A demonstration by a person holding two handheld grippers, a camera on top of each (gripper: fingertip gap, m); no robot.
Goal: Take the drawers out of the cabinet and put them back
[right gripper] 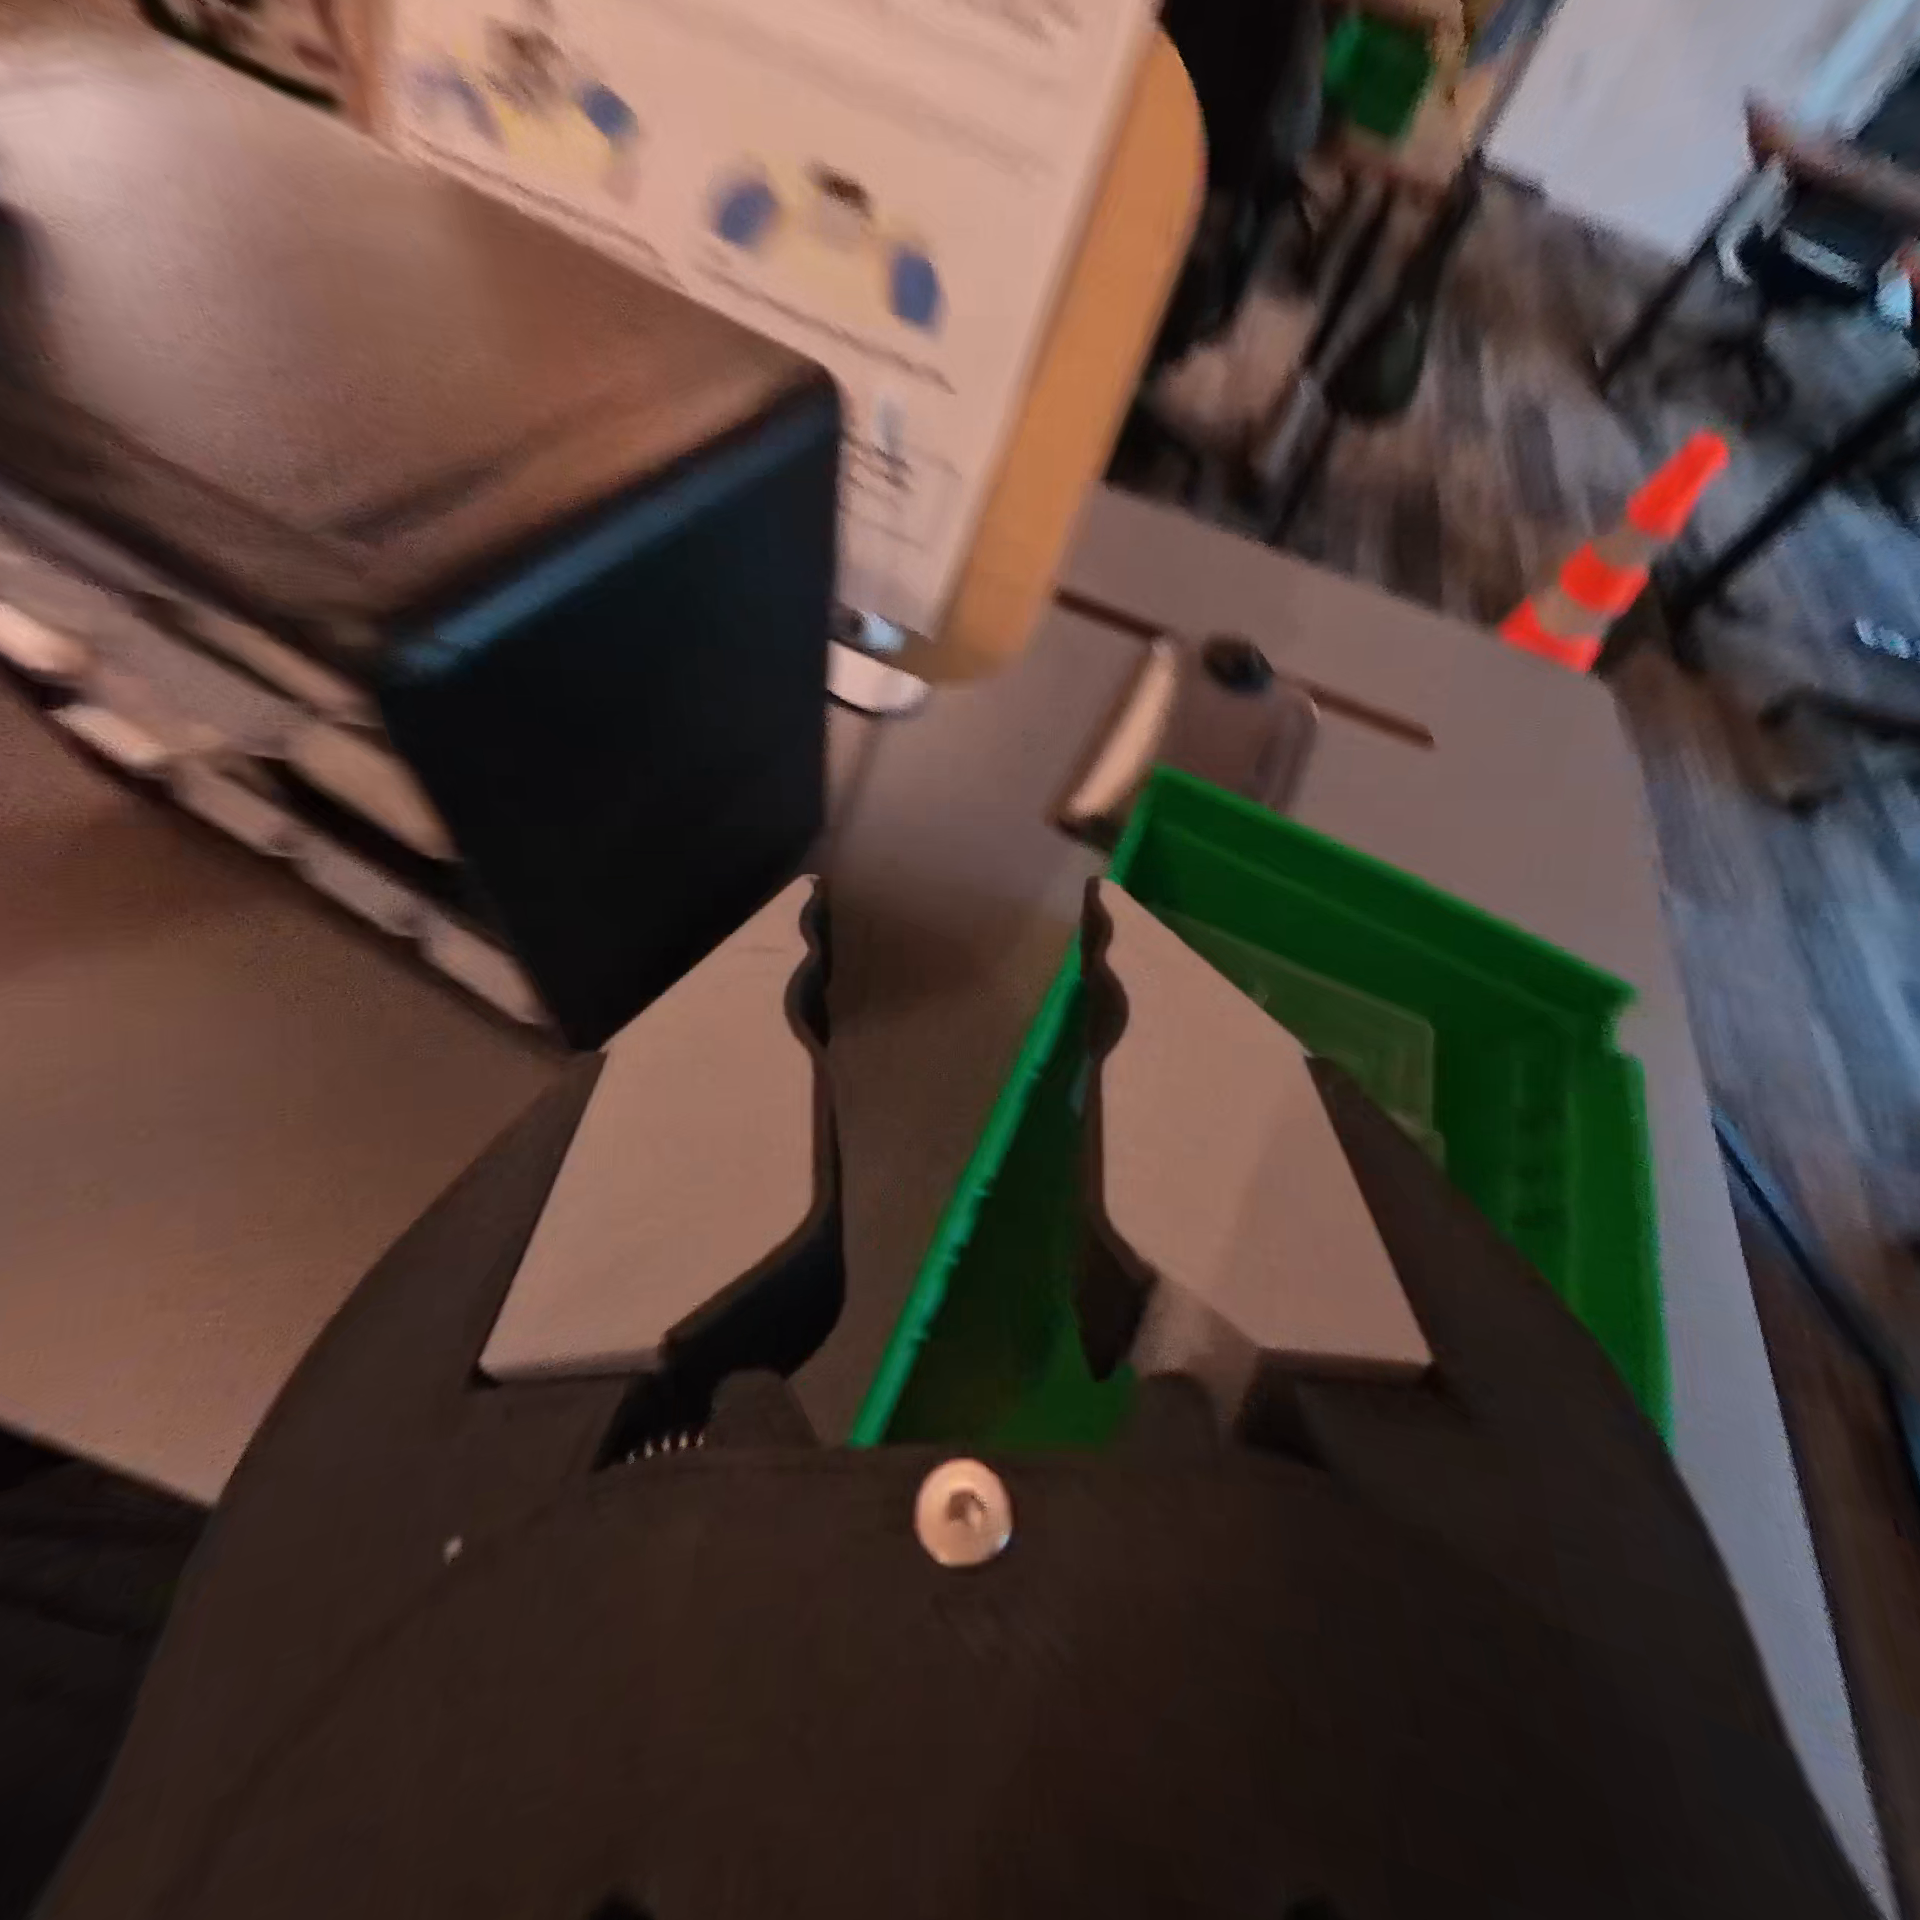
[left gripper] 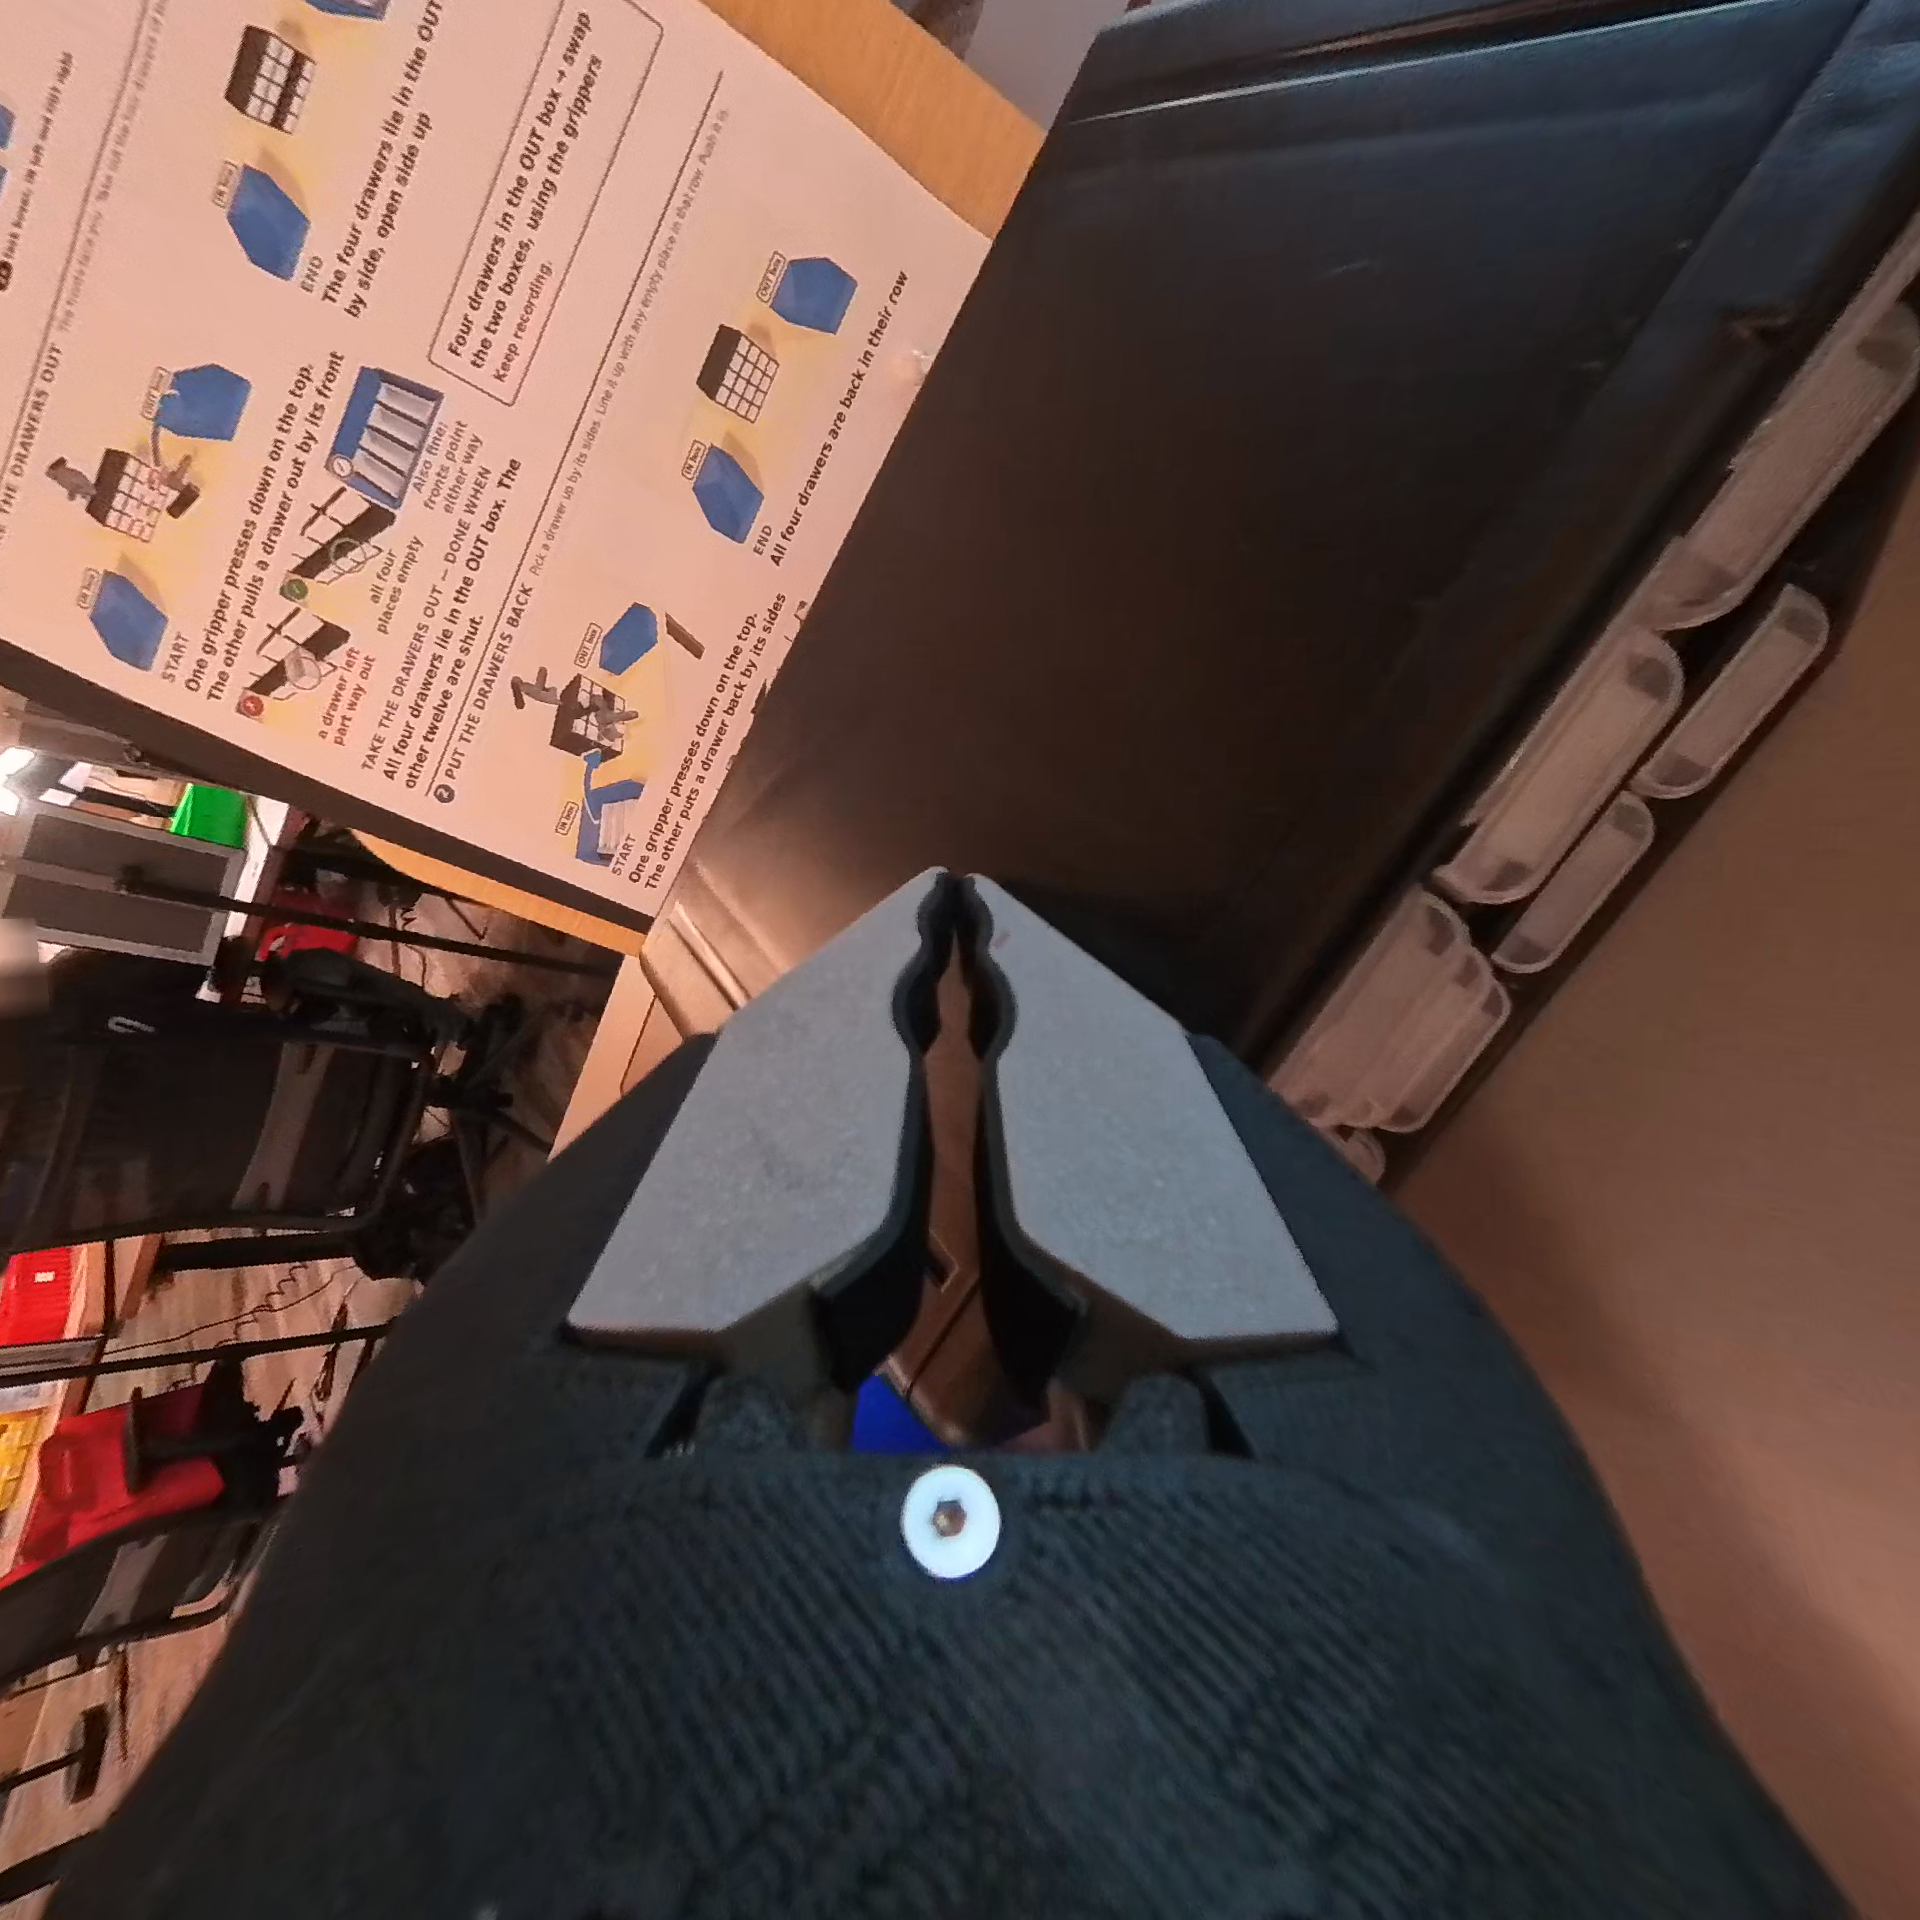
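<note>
With the closed left gripper [left gripper: 956, 883] laid on the black box-shaped plastic cabinet [left gripper: 1299, 499], whose translucent drawers [left gripper: 1558, 769] occupy the right of the frame, tipping is risked if pressure is eased while the open, empty right gripper [right gripper: 951, 904], at centre frame over the green plastic bin [right gripper: 1455, 1060], is brought across.

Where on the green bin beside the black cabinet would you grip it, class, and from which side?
Grip the green bin by its near long wall, coming from above. It lies open side up, so that thin rim stands free for one finger inside and one outside. The open right gripper already hangs over that wall, the black cabinet to its left.
</note>
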